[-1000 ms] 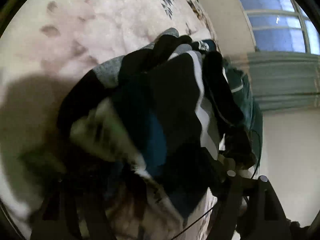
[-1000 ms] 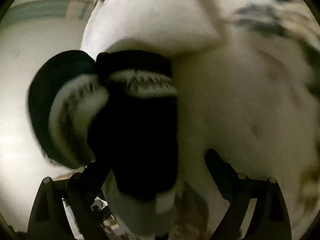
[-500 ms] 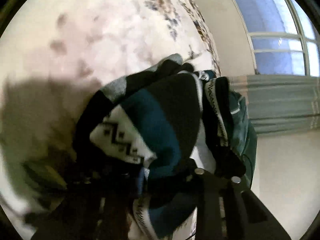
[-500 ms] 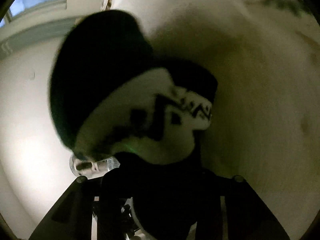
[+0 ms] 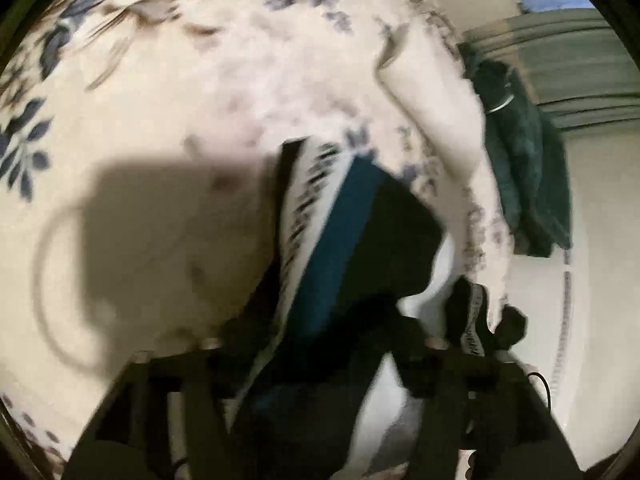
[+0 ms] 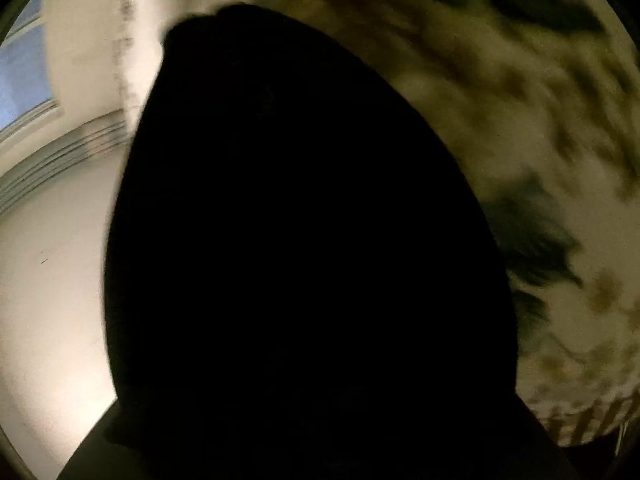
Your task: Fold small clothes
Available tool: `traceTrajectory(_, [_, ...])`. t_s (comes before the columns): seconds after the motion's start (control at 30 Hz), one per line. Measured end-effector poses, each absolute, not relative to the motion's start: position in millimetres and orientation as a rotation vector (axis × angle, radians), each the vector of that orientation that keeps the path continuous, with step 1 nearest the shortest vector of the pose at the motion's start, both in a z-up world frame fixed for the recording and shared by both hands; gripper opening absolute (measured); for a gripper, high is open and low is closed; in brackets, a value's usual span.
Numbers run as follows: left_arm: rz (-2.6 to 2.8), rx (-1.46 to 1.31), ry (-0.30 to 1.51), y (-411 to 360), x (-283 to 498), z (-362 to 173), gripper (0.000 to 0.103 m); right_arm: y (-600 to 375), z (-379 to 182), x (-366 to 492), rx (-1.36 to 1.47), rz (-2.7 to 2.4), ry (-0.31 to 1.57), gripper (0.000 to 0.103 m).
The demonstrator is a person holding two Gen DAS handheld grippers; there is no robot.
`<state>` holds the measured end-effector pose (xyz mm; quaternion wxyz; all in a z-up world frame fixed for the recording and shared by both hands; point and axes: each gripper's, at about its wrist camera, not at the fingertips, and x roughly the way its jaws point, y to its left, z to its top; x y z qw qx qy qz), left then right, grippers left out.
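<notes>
A knit garment point(image 5: 332, 248) with a white zigzag band, a teal stripe and black parts runs up from between the fingers of my left gripper point(image 5: 320, 356) over the floral bedspread point(image 5: 192, 80). The left jaws are opening, with the garment still between the fingers point(image 5: 460, 380); I see no pad pressing on it. In the right wrist view black cloth point(image 6: 304, 240) fills the middle and hides the right gripper's fingers. Those jaws are opening too, and whether cloth is between them is hidden. A small black-and-white piece point(image 5: 476, 320) sticks up beside the left gripper's right finger.
A dark green garment point(image 5: 524, 168) hangs over the bed's right edge. A white fold of bedding point(image 5: 432, 120) lies behind the knit garment. Beyond the bed are a pale wall point(image 6: 48, 300), a grey ribbed strip point(image 5: 568, 60) and a window point(image 6: 20, 80).
The heap of clothes has gone from in front of the left gripper; only the knit garment is there, and the fingers stand wider. The black cloth has come closer and fills the right view.
</notes>
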<state>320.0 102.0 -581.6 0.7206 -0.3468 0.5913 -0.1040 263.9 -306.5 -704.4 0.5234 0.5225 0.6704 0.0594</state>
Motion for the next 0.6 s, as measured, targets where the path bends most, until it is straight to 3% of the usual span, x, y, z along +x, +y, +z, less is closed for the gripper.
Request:
traceTrajectory(0.17, [-0.055, -0.745, 1.244, 125, 279, -563, 0.061, -343, -695, 251, 1.196, 0.159, 1.689, 0.062])
traceTrajectory(0.27, [0.105, -0.629, 1.23, 136, 238, -554, 0.066, -369, -677, 236, 1.152, 0.106, 1.737, 0.062])
traceTrajectory(0.4, [0.247, -0.453, 1.338, 131, 193, -590, 0.068, -393, -638, 253, 1.027, 0.076, 1.699, 0.062])
traceTrajectory(0.5, [0.28, -0.479, 1.323, 131, 178, -610, 0.07, -399, -621, 307, 0.86, 0.14, 1.605, 0.072])
traceTrajectory(0.6, [0.264, -0.526, 1.308, 132, 182, -620, 0.095, -376, -632, 377, 0.705, 0.228, 1.539, 0.072])
